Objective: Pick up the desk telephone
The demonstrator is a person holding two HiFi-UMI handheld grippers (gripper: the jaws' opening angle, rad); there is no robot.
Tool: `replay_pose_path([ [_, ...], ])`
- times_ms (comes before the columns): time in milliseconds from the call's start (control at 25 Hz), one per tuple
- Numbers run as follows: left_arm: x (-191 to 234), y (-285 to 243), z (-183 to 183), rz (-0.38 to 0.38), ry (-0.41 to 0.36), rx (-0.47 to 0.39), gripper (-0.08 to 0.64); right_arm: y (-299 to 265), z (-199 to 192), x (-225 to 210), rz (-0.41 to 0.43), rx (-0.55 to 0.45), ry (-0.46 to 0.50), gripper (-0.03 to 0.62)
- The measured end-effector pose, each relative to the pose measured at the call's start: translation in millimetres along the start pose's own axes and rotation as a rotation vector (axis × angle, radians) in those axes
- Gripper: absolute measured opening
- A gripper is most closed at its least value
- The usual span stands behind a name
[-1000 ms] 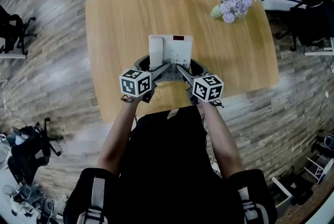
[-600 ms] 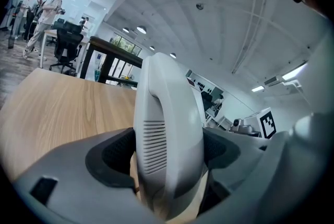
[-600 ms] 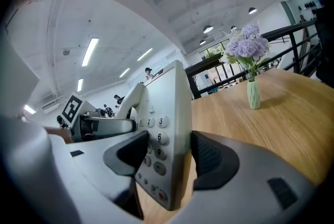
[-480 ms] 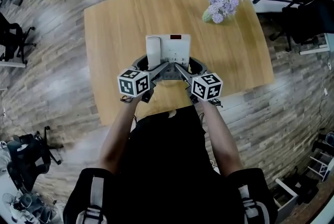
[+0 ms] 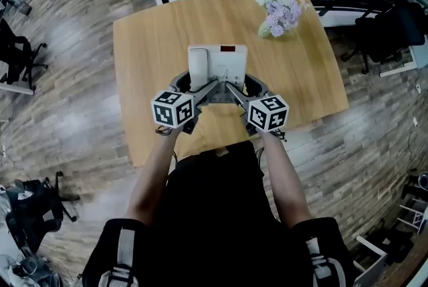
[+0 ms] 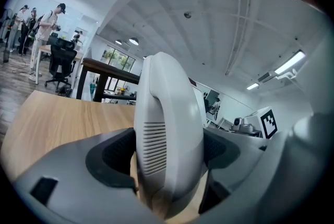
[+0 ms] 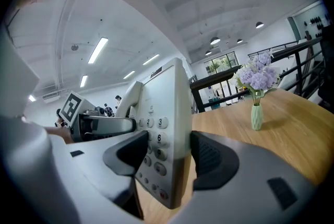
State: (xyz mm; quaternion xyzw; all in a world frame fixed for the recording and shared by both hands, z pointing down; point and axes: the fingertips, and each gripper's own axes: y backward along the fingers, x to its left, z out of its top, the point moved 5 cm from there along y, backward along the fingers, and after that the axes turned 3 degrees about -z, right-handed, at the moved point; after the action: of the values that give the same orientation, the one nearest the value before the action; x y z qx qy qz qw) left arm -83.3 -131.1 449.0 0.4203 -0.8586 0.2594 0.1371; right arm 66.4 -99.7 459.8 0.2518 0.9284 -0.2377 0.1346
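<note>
Telephone gripped on both sides, lift stage in hand

Nearest, the left gripper (image 6: 169,157) is seen clamped on the handset (image 6: 168,124), one jaw pressed to each side, while the right gripper (image 7: 168,157) is clamped across the right edge of the telephone (image 5: 217,63), with the keypad (image 7: 152,140) against its inner jaw. The telephone is held at the near middle of the table (image 5: 154,38); whether its base is clear of the wood cannot be told. The grasp is judged complete and the lift due. Both grippers should be raised together and kept level, lest the handset be pulled from its cradle. Farther off, a vase of flowers (image 5: 279,10) stands near the far right corner, well apart from the work
</note>
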Motion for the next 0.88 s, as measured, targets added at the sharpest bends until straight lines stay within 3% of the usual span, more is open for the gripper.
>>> replay_pose_path([
  [880,-6,24,17,-0.003,-0.056,-0.031,0.393,5,16,26,-0.008,-0.015,0.057,0.268],
])
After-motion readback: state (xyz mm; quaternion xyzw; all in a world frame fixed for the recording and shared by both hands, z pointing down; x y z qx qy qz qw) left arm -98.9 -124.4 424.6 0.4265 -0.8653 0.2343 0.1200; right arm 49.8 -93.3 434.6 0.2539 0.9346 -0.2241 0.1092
